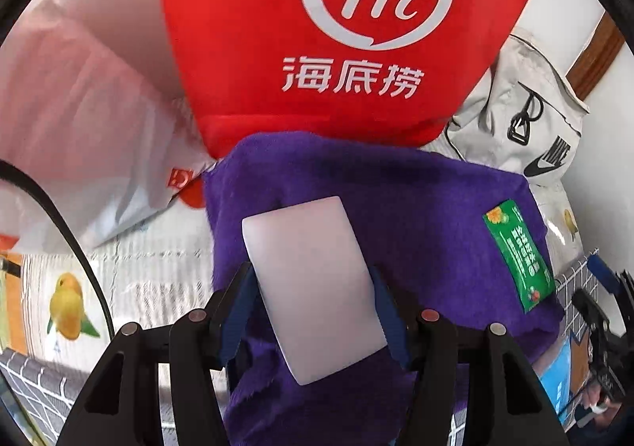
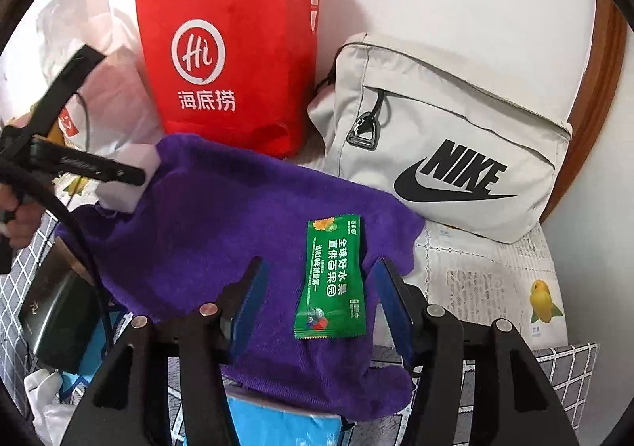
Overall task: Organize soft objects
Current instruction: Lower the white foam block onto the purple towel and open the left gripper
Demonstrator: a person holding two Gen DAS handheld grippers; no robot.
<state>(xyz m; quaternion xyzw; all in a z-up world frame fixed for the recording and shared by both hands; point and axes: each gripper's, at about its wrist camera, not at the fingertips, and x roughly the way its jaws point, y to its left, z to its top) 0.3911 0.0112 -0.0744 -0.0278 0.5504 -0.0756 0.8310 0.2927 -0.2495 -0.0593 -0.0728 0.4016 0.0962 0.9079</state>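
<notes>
A purple fluffy towel [image 2: 222, 232] lies spread on the table, also in the left wrist view [image 1: 416, 208]. My left gripper [image 1: 313, 311] is shut on a white sponge block [image 1: 313, 283] held over the towel's left part; the block also shows in the right wrist view [image 2: 130, 184]. A green wet-wipe packet [image 2: 331, 279] lies on the towel, between the open fingers of my right gripper [image 2: 323, 307], which holds nothing. The packet also shows at right in the left wrist view [image 1: 519, 255].
A red paper bag [image 2: 233, 49] stands behind the towel. A grey Nike backpack [image 2: 447, 144] leans at the back right. A white plastic bag [image 1: 79, 121] lies at the left. A fruit-print cloth [image 2: 495, 275] covers the table. A blue pack [image 2: 281, 422] lies under the towel's front edge.
</notes>
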